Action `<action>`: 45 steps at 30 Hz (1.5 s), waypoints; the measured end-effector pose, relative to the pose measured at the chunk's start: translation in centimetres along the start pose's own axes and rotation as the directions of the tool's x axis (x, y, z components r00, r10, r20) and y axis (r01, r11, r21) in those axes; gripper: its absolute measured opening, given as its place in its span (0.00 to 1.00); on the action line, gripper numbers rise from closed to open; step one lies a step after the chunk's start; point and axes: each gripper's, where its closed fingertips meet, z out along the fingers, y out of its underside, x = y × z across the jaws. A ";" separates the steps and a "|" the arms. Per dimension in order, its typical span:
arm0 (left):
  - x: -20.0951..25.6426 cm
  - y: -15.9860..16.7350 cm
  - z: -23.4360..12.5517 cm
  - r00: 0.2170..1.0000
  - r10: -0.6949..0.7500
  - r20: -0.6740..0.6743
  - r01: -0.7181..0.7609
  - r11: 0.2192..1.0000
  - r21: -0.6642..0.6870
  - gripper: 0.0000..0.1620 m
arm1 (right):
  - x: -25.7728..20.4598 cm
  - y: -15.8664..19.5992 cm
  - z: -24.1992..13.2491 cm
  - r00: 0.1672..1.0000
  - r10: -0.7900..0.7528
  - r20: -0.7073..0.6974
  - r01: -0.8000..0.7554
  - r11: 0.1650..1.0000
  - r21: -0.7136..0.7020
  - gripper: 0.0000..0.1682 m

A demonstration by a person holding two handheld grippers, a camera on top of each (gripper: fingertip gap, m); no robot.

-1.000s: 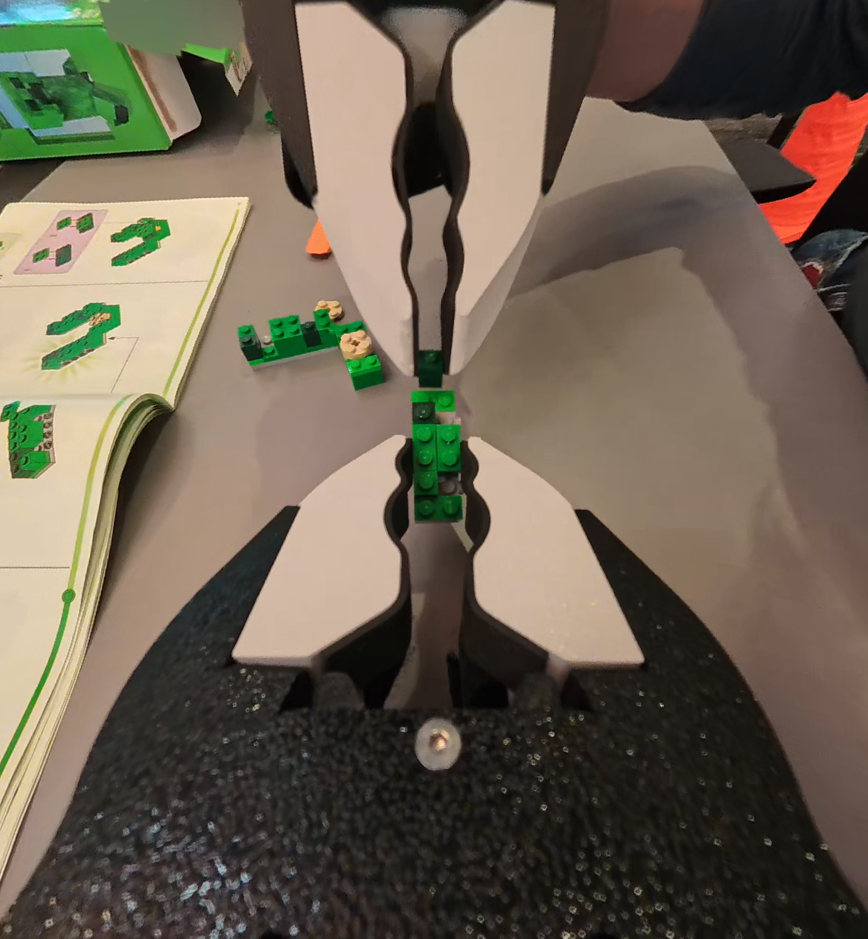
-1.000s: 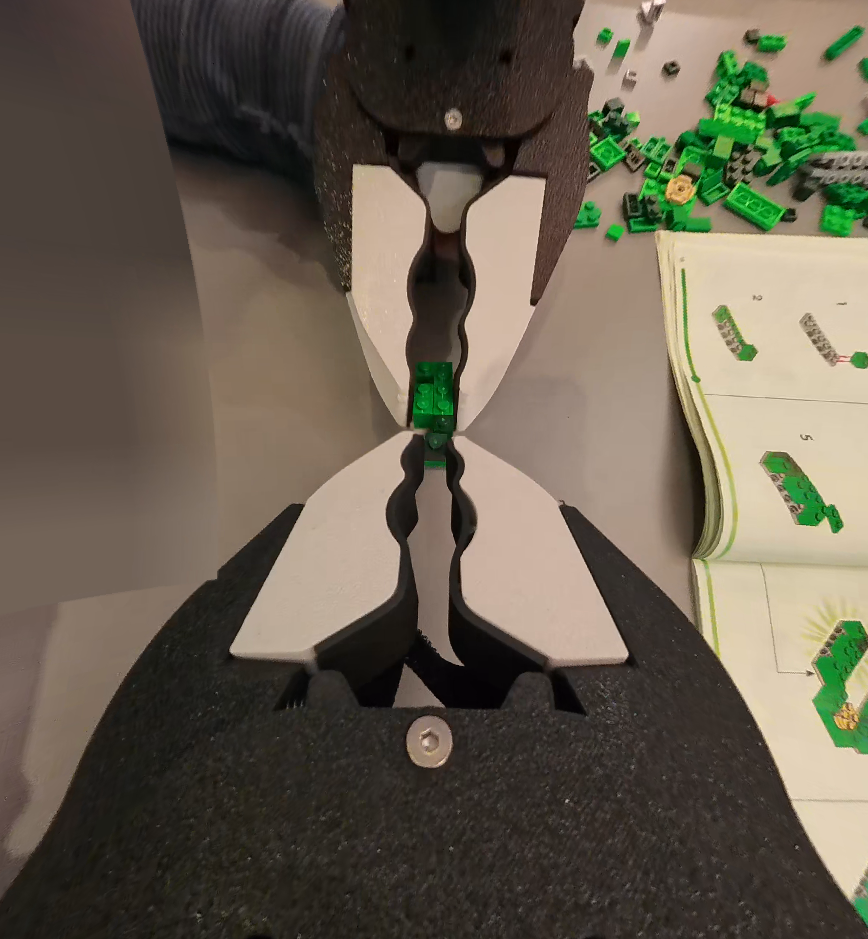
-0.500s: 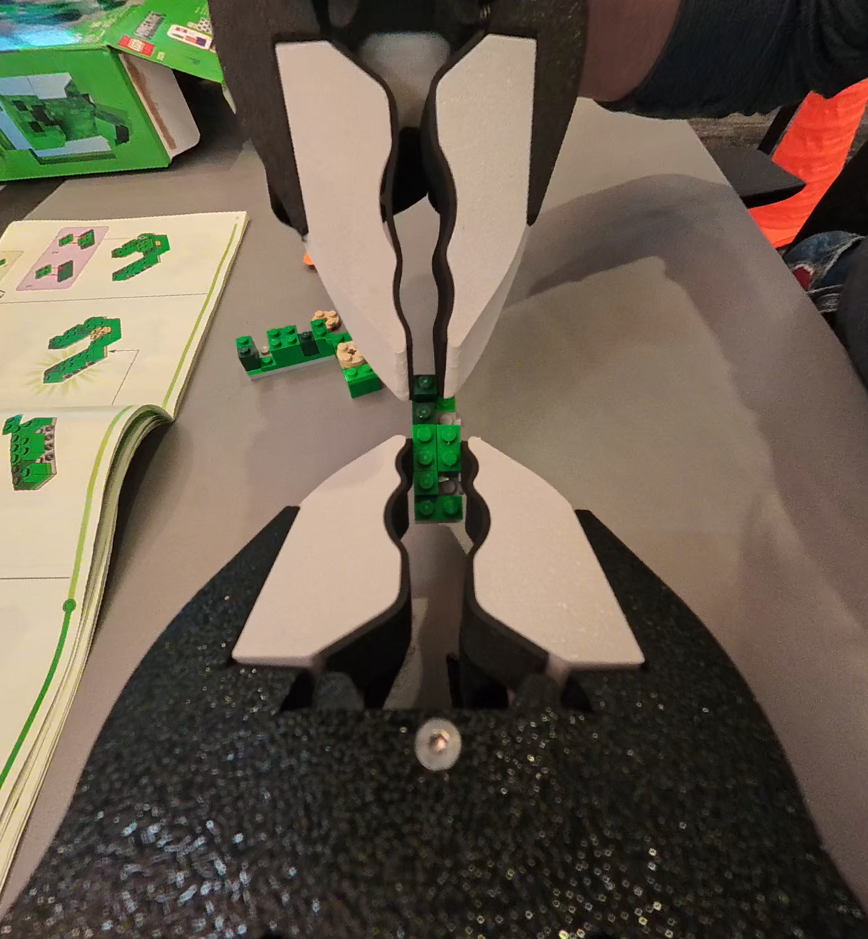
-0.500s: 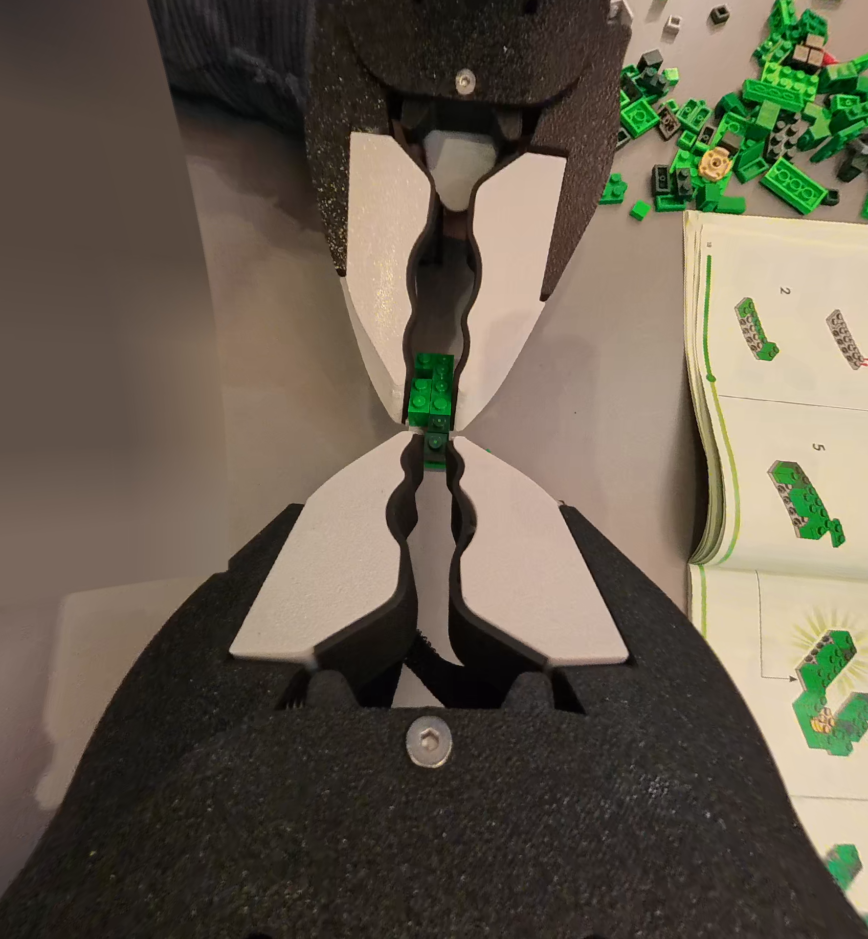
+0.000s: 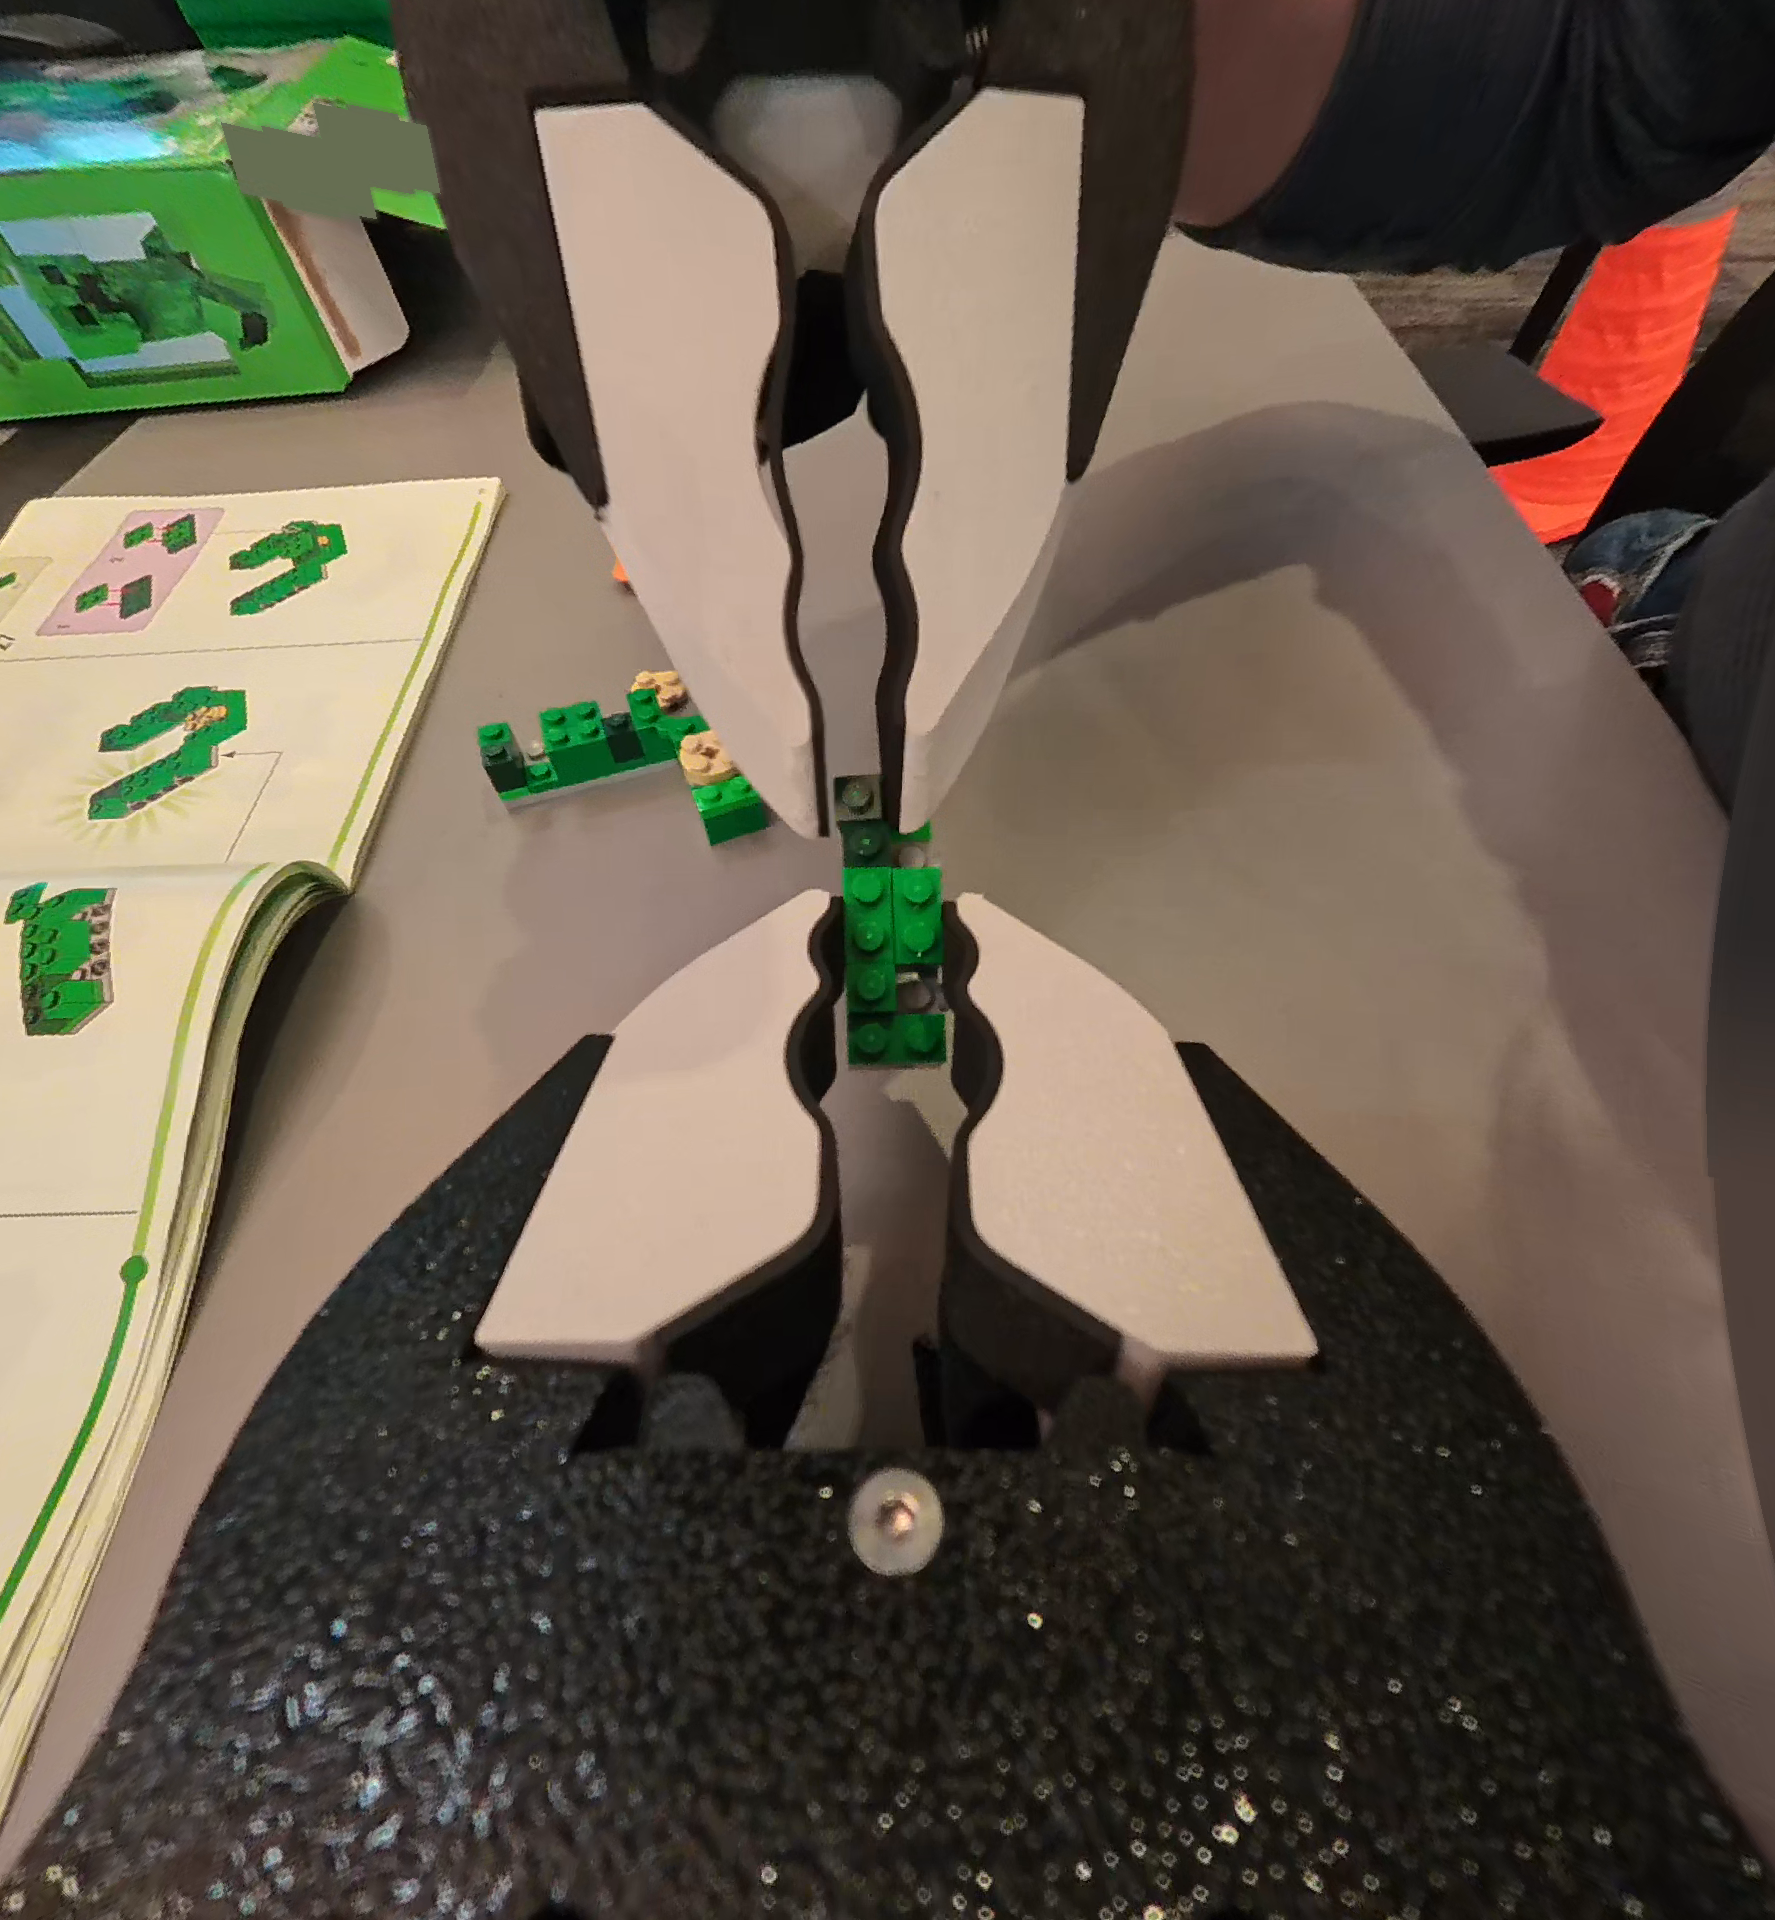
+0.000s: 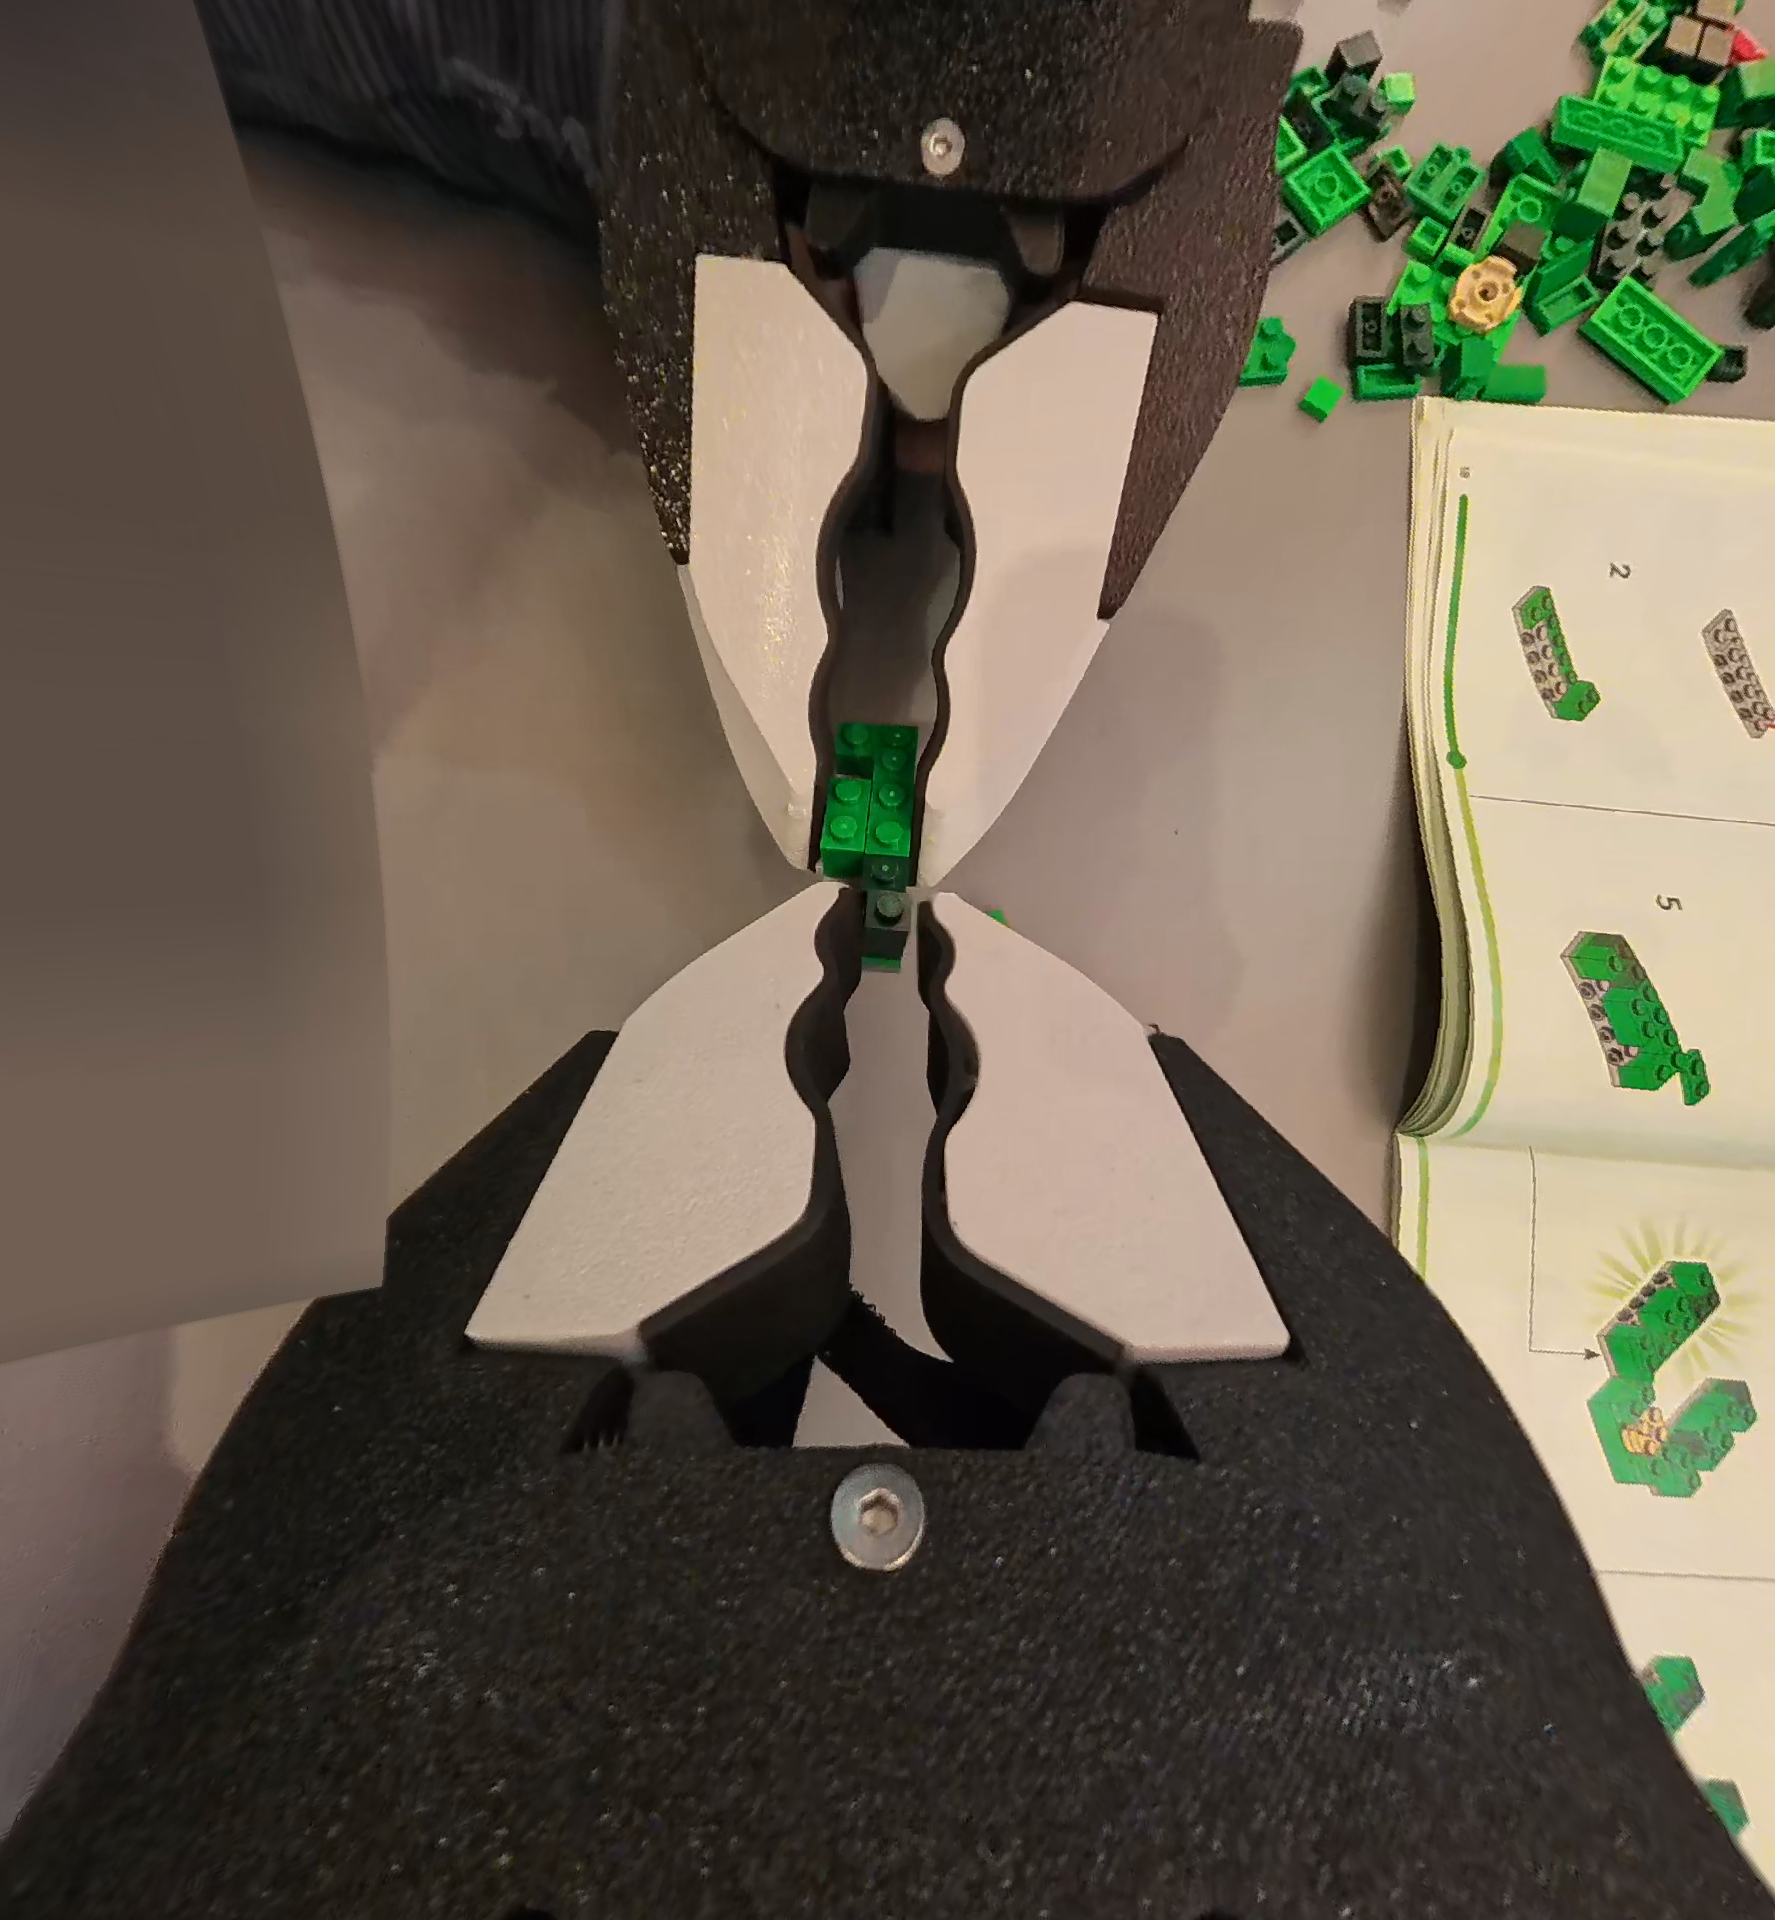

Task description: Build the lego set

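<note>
My left claw point(image 5: 888, 914) is clamped on the green brick assembly point(image 5: 893, 961), held above the desk point(image 5: 1226, 831). My right claw point(image 6: 881, 904) pinches a small dark green brick point(image 6: 885, 925), pressed against the assembly's far end. Beside them lie an open instruction booklet point(image 6: 1641, 935), a loose brick pile point(image 6: 1589, 187) and another partial build point(image 5: 613, 753).

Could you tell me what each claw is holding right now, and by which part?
The left claw grips the green brick assembly by its long sides. The right claw pinches a small dark green brick by its side faces.
</note>
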 end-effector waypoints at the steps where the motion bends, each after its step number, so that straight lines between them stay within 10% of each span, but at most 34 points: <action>1: 0.0 0.0 0.0 1.000 0.002 0.001 -0.002 1.000 0.001 0.10 | 0.0 0.0 0.0 1.000 0.004 0.002 -0.004 1.000 -0.001 0.06; 13: -0.5 -0.5 -0.5 0.999 -0.043 0.014 0.042 0.998 0.035 0.10 | 0.6 -1.1 -1.6 0.979 -0.108 -0.170 0.122 0.990 0.073 0.29; 18: -0.6 -1.8 -1.3 0.992 -0.124 -0.031 0.127 0.983 0.135 0.10 | 1.6 -0.7 -2.2 0.663 -0.513 -0.546 0.512 0.842 -0.171 0.31; 24: -0.4 -2.2 -1.4 0.988 -0.147 -0.055 0.154 0.974 0.164 0.10 | 2.6 -0.9 -1.8 0.362 -0.712 -0.602 0.573 0.679 -0.459 0.31; 45: 0.1 -2.4 -1.0 0.979 -0.180 -0.090 0.193 0.969 0.155 0.10 | 2.7 -1.6 -1.7 0.116 -0.863 -0.492 0.610 0.453 -0.650 0.11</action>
